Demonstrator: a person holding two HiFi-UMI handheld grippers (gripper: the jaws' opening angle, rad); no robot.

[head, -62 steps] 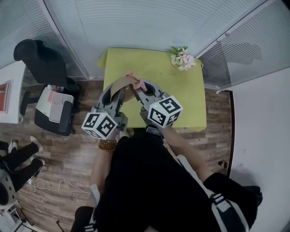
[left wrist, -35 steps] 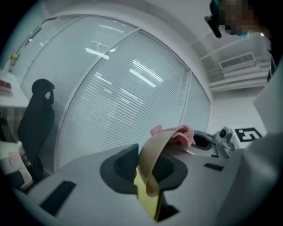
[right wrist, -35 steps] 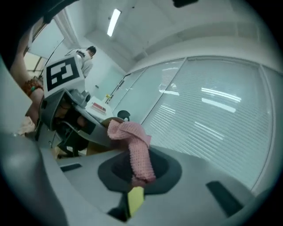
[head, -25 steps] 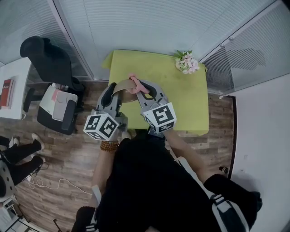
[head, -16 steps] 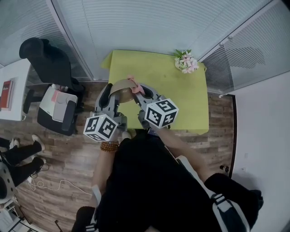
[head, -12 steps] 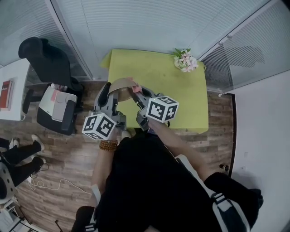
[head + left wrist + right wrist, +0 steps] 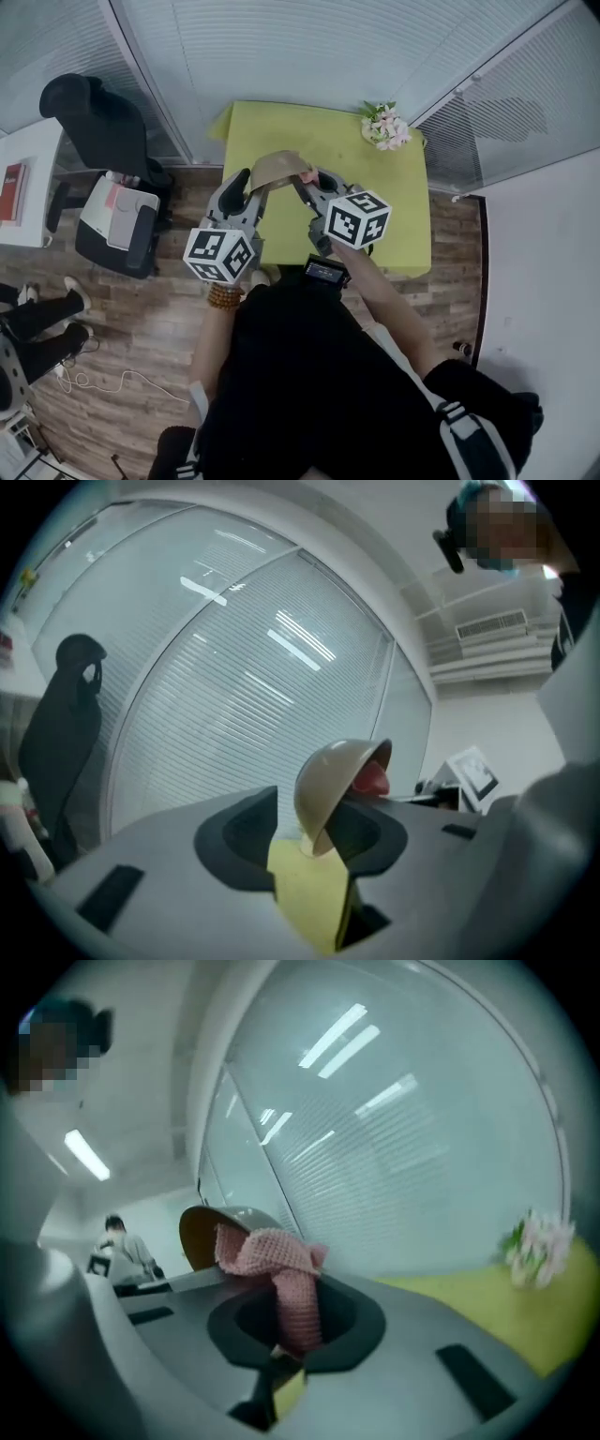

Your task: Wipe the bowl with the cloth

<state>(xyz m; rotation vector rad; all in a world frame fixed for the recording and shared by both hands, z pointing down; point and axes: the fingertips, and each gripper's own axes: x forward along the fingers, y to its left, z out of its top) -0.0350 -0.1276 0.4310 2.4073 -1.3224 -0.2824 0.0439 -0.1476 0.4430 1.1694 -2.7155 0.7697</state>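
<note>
1. Head view: the bowl (image 7: 278, 169) is lying tipped on its side near the table's (image 7: 375, 206) left edge. The left gripper (image 7: 249, 190) is sitting at its left and the right gripper (image 7: 309, 184) at its right. Flowers (image 7: 384, 124) are sitting at the far right corner.
2. Left gripper view: the left gripper (image 7: 314, 841) has just been opening its jaws and they are standing apart, released. The bowl's (image 7: 328, 780) rim is sitting between them, leaning against the right-hand jaw. The cloth (image 7: 370, 778) is showing inside the bowl.
3. Right gripper view: the right gripper (image 7: 295, 1330) is clenching the pink cloth (image 7: 291, 1288). The cloth's free end is reaching into the bowl's (image 7: 202, 1232) mouth.
</note>
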